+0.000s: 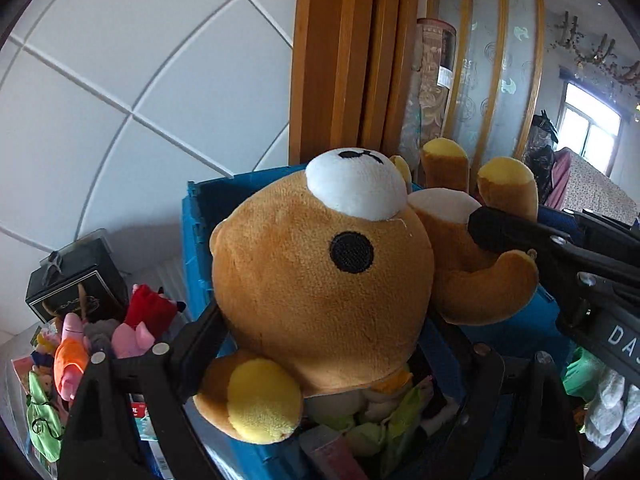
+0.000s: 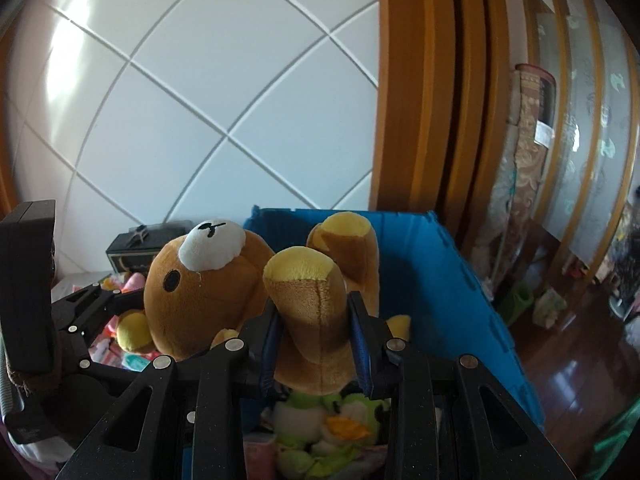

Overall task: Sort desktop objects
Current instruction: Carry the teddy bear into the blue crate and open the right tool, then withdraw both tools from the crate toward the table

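Note:
A large brown plush bear (image 1: 304,292) with a white muzzle and yellow paws hangs upside down over an open blue crate (image 1: 196,236). My left gripper (image 1: 328,324) stands wide with the bear's head pressed between its fingers (image 1: 200,336). In the right wrist view my right gripper (image 2: 316,336) is shut on one of the bear's legs (image 2: 312,300), its blue pads (image 2: 269,340) squeezing the plush. The bear's head (image 2: 200,292) lies to the left there, with the left gripper's black frame (image 2: 92,312) beside it. The right gripper's finger (image 1: 504,236) reaches in from the right in the left wrist view.
The crate (image 2: 448,280) holds a green plush toy (image 2: 320,432) and other soft things. Left of it lie several small plush toys (image 1: 120,332) and a black box (image 1: 76,276). Behind are a white tiled wall (image 1: 140,80), a wooden door frame (image 1: 340,60) and a rolled carpet (image 1: 434,80).

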{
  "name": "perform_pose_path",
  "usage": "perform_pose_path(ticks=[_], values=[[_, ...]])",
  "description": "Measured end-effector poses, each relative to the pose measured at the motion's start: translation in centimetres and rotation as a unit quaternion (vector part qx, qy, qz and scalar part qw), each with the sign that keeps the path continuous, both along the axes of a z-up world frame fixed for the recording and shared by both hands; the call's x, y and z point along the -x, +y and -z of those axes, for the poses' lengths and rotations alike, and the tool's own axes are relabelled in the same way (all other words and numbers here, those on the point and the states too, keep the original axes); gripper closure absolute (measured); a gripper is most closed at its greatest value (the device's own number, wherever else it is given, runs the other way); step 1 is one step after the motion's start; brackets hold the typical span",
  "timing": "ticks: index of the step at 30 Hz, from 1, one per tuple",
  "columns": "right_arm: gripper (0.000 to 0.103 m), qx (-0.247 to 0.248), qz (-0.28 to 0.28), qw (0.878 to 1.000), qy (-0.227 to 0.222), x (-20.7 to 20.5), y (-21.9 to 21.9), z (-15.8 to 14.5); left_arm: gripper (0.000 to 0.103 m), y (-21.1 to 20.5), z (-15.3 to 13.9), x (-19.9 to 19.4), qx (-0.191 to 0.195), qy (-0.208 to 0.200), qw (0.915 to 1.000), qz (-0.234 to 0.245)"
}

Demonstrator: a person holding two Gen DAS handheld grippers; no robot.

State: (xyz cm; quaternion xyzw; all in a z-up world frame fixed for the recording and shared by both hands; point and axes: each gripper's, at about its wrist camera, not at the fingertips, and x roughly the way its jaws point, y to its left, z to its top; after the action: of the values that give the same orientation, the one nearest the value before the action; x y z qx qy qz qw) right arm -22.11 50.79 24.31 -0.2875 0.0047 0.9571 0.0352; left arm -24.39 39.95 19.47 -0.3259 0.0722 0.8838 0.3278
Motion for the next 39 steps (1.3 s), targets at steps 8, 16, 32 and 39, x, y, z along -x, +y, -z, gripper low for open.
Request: perform_pose_path(ticks=[8, 16, 32, 39], values=[[0.072, 0.023, 0.013, 0.999, -0.048, 4.7, 6.9, 3.2, 0.011, 8.1, 3.0, 4.8, 0.050, -0.057, 0.9970, -0.017], [0.060, 0.015, 0.039, 0.993, -0.108, 9.7, 9.3, 6.9, 0.011, 10.6, 6.7, 7.5, 0.091, -0.106, 0.9895, -0.037], [0.003, -0.017, 0.069, 0.984, -0.164, 9.1, 10.3, 9.1, 0.011, 8.0, 6.9, 5.5, 0.119, -0.110, 0.9862, -0.033], [0.000, 0.008, 0.033, 0.992, -0.121, 5.4, 8.3, 6.1, 0.010, 3.8, 3.3, 2.2, 0.083, -0.067, 0.9935, -0.039]])
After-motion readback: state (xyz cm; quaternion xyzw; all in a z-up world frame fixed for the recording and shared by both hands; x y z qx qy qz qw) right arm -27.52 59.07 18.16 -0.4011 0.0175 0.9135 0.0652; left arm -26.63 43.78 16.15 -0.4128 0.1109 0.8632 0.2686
